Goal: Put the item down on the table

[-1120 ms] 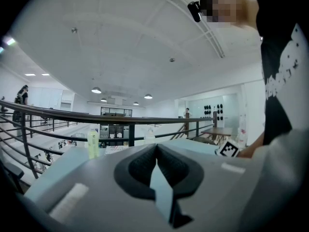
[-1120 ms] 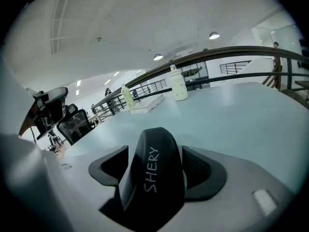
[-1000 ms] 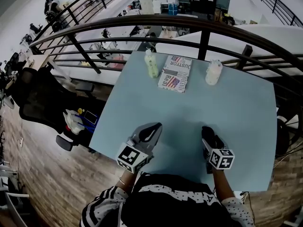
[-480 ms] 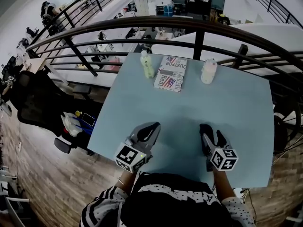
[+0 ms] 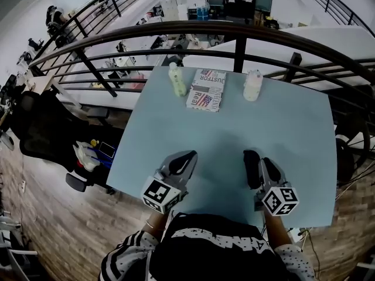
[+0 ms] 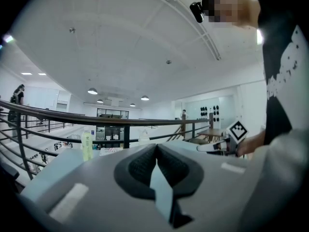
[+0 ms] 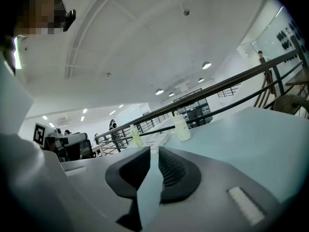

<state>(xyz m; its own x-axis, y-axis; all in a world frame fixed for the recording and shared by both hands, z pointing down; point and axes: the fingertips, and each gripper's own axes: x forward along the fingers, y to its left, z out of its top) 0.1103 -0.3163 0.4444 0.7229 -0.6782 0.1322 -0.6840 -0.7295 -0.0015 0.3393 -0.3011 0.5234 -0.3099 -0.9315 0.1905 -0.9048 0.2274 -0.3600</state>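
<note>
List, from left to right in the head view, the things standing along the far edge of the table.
pale green bottle → flag-printed magazine → white bottle

My black-and-white top and two grey claws

I wear a black top [image 5: 211,256] with white bands, black-flecked white sleeves [image 5: 293,259] and a thin bangle [image 5: 152,223]. My left claw [image 5: 186,157] and right claw [image 5: 258,160] have grey shells, black ribbed pads [image 6: 140,166] and checkered marker cubes [image 5: 159,195]. The right's jaws are closing, empty.
</note>
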